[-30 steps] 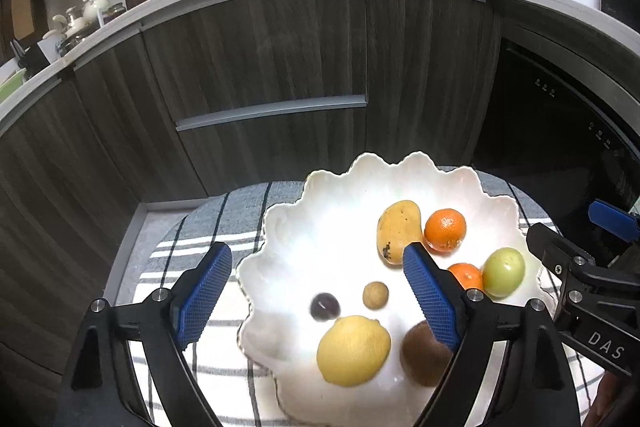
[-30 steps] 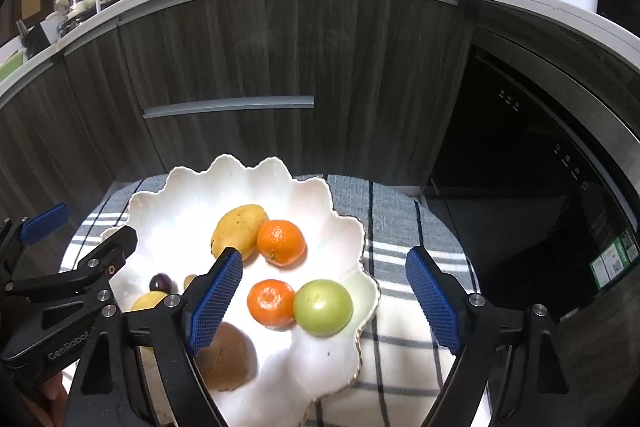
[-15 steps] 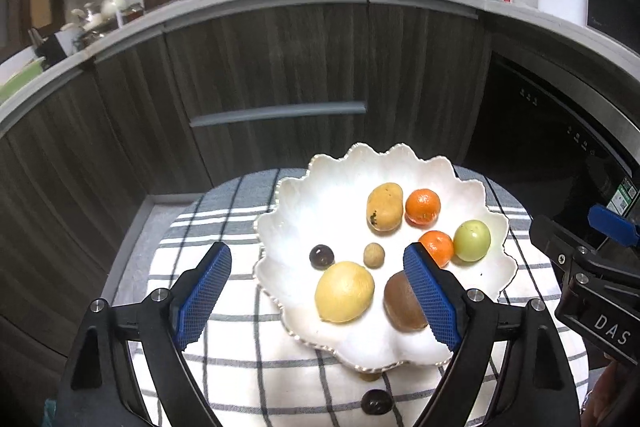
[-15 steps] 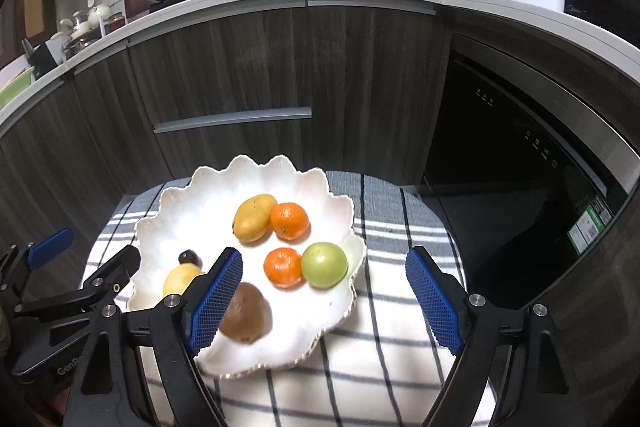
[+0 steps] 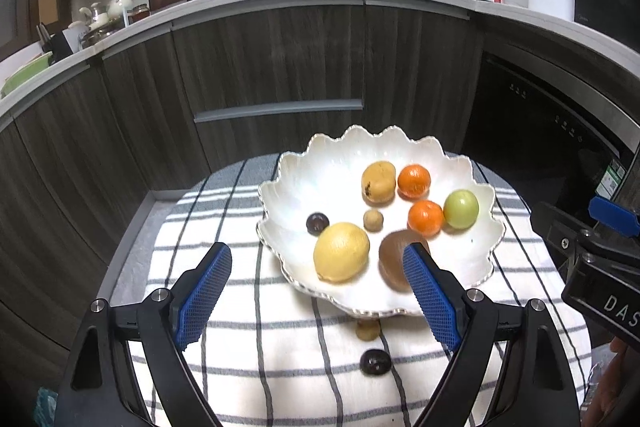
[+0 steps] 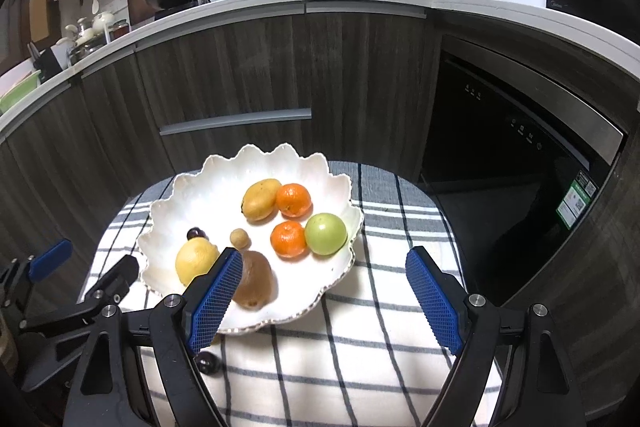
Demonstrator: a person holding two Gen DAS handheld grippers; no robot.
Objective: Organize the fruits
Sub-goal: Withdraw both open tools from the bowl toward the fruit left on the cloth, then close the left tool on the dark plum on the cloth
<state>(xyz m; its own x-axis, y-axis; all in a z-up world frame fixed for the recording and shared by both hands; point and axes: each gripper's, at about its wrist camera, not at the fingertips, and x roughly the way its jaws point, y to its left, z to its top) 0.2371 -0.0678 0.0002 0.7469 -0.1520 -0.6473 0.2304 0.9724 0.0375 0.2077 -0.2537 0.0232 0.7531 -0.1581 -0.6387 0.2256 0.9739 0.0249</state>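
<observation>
**Both grippers wide open above a nearly full fruit dish**

The left gripper (image 5: 316, 291) hangs with its blue pads spread wide and nothing between them. The right gripper (image 6: 324, 297) is the same: fully parted, empty. Neither touches any fruit, which suggests a pause to pick the next target.

Ahead of both grippers sits the scalloped white dish (image 5: 476, 187) on a striped cloth (image 5: 224, 211) covering the desk. It holds most of the fruit. Just beyond the left gripper's pads lies the lemon (image 5: 341, 257), with the brown kiwi (image 5: 394, 255) partly hidden behind its right pad. Further ahead are a dark plum (image 5: 317, 223), a small tan longan (image 5: 373, 219), a mango (image 5: 378, 182), two tangerines (image 5: 414, 180) and (image 5: 425, 217), and a green apple (image 5: 461, 208). The larger fruit sit apart, probably so that each can be gripped singly.

Two pieces are not yet in the dish. Between the left gripper's fingers, on the cloth just short of the dish's near rim, rest a second longan (image 5: 368, 331) and, nearer still, a second dark plum (image 5: 375, 361). From the right gripper that plum (image 6: 208, 361) shows beside its left finger. These look like the remaining work; the left gripper, already centred over them, seems best placed. Being small and round, they may roll when pinched.
</observation>
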